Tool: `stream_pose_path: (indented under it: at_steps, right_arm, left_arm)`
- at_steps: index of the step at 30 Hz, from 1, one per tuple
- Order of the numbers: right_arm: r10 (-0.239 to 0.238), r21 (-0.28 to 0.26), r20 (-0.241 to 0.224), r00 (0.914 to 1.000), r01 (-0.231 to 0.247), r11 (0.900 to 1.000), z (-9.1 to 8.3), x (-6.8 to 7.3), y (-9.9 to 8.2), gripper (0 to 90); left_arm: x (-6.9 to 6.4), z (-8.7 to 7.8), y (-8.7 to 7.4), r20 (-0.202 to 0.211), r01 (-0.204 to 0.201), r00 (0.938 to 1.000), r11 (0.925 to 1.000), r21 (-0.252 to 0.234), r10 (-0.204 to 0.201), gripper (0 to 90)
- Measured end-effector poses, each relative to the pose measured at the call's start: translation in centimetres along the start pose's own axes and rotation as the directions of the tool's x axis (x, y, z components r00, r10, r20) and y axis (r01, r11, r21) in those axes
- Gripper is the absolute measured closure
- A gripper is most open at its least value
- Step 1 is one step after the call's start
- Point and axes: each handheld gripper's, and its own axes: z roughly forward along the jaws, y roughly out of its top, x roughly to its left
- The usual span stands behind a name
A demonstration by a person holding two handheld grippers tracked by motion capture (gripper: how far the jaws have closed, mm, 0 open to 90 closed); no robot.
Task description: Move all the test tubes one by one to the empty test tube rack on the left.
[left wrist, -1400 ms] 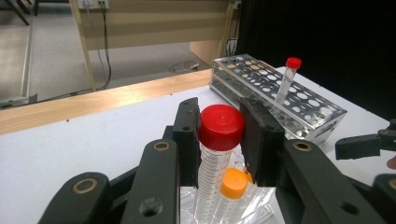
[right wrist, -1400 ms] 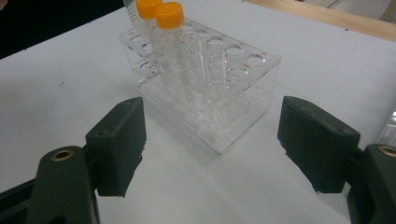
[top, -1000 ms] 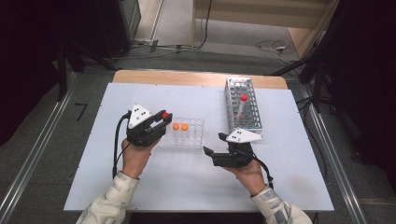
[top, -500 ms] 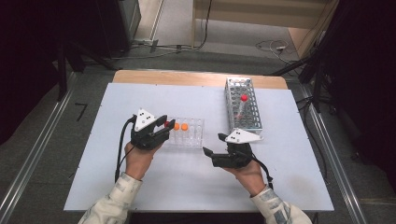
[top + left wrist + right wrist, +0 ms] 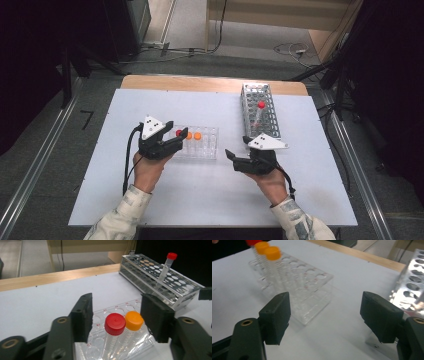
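A clear plastic tube rack [image 5: 202, 142] stands on the pale worktop [image 5: 210, 200] just ahead of the left gripper [image 5: 176, 139]. In its near corner a red-capped clear tube [image 5: 114, 326] stands upright with an orange-capped clear tube [image 5: 133, 321] touching beside it; in the right gripper view a second orange-capped tube [image 5: 272, 253] shows behind. The left gripper's jaws have just been opening and now stand apart on either side of the two caps, pressing on neither. The right gripper [image 5: 234, 157] hovers over bare worktop between the plastic rack and a silver metal wire rack [image 5: 260, 112], its jaws wide apart with nothing between them. In that metal rack a lone tube with a red cap [image 5: 166, 267] leans at a tilt. A wooden strip [image 5: 210, 84] edges the far side of the worktop. The lower parts of the near tubes are cut off in the left gripper view, and the right gripper view is blurred, the red cap there clipped by the frame's top edge.
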Motion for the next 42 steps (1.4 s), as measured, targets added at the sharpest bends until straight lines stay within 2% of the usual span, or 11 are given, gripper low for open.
stream_pose_path:
  at_steps: [5,10,12,15,18,20,25,31,34,37,42]
  right_arm:
    - [0.043,-0.037,0.101,0.9940,-0.039,0.9986,-0.2,-1.9,0.5,25.9]
    - [0.097,-0.046,0.215,0.9717,-0.090,0.9949,-0.2,-4.3,1.1,28.4]
    - [0.120,-0.050,0.237,0.9641,-0.112,0.9925,0.1,-5.1,1.4,30.5]
    - [0.109,-0.049,0.267,0.9576,-0.099,0.9939,0.9,-6.0,1.9,32.4]
    - [0.123,-0.049,0.309,0.9432,-0.114,0.9923,2.0,-7.0,2.4,34.2]
    - [0.139,-0.045,0.323,0.9361,-0.132,0.9903,2.8,-7.8,2.6,36.3]
    - [0.180,-0.052,0.329,0.9270,-0.173,0.9836,4.4,-9.2,2.4,43.5]
    - [0.178,-0.032,0.362,0.9150,-0.178,0.9835,5.4,-9.7,2.5,51.1]
    - [0.174,-0.017,0.370,0.9125,-0.181,0.9833,5.8,-9.8,2.6,54.9]
    - [0.199,-0.018,0.373,0.9062,-0.207,0.9782,6.1,-10.1,2.6,59.0]
    - [0.202,-0.009,0.380,0.9028,-0.215,0.9766,6.4,-10.1,2.5,70.0]
  left_arm:
    - [-0.2,0.0,0.0,-0.005,0.001,1.0000,1.0000,-0.005,-0.001,37.5]
    - [-0.2,0.0,0.1,-0.006,0.003,1.0000,1.0000,-0.009,-0.003,37.5]
    - [-0.2,0.0,0.1,-0.005,0.000,1.0000,1.0000,-0.009,0.000,37.5]
    - [-0.3,0.1,0.1,-0.001,-0.002,1.0000,1.0000,-0.006,0.002,37.5]
    - [-0.3,0.0,0.0,0.000,-0.005,1.0000,1.0000,-0.007,0.005,37.5]
    - [-0.2,0.0,0.1,-0.001,-0.005,1.0000,1.0000,-0.008,0.005,37.6]
    - [-0.2,0.0,0.0,-0.001,-0.001,1.0000,1.0000,-0.008,0.001,37.7]
    - [-0.3,0.2,-0.1,0.001,-0.007,1.0000,1.0000,-0.003,0.007,37.8]
    - [-0.3,0.2,-0.1,0.003,-0.008,1.0000,1.0000,-0.002,0.008,37.8]
    - [-0.4,0.2,-0.2,0.005,-0.009,0.9999,1.0000,0.000,0.009,37.8]
    - [-0.3,0.3,-0.2,0.006,-0.007,1.0000,1.0000,0.003,0.007,38.0]
